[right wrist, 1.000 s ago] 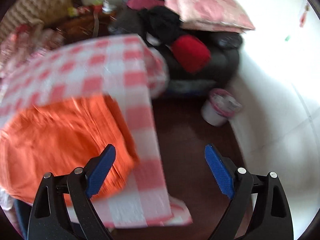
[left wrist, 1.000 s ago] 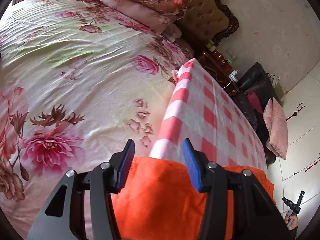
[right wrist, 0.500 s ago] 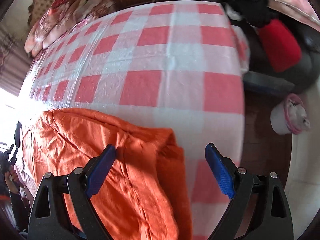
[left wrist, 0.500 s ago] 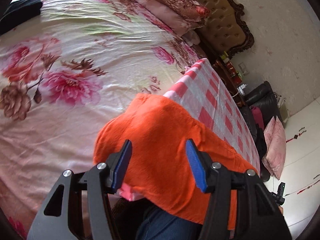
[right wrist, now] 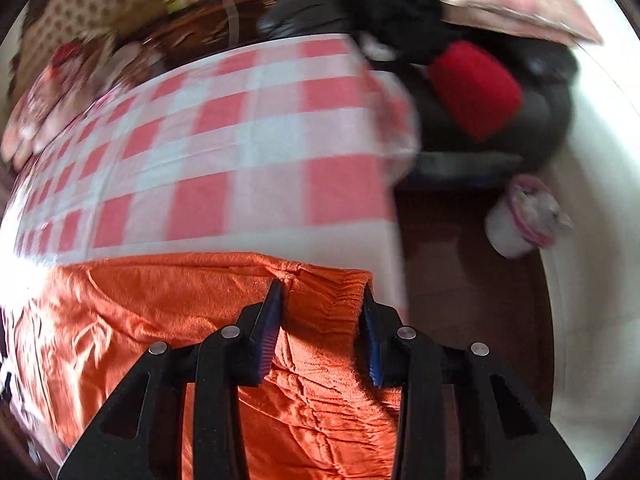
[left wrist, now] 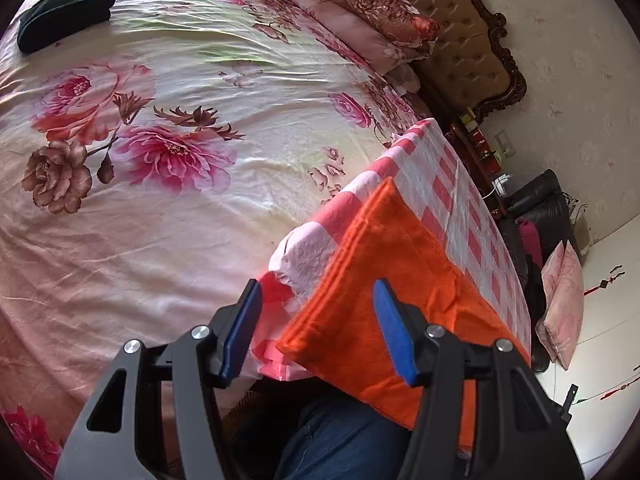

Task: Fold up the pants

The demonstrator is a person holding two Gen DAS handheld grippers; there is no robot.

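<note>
The orange pants (left wrist: 384, 280) lie on a table with a red and white checked cloth (left wrist: 452, 184). In the left wrist view a hemmed corner of them hangs over the table's near edge, and my left gripper (left wrist: 316, 328) is open around that corner, blue pads apart. In the right wrist view the pants (right wrist: 168, 312) spread leftward, with the gathered waistband nearest me. My right gripper (right wrist: 322, 332) is open with the waistband between its pads, which have not closed on it. The checked cloth (right wrist: 248, 148) lies beyond.
A bed with a floral sheet (left wrist: 168, 152) is left of the table, with a dark folded garment (left wrist: 64, 16) and pillows (left wrist: 368, 12) on it. Right of the table are a dark sofa with a red cushion (right wrist: 476, 88) and a white bin (right wrist: 520, 220) on the floor.
The orange pants have settled flat on the table after being swung over. My right gripper's jaws have narrowed and now straddle the waistband. My left gripper has drawn back to the leg corner.
</note>
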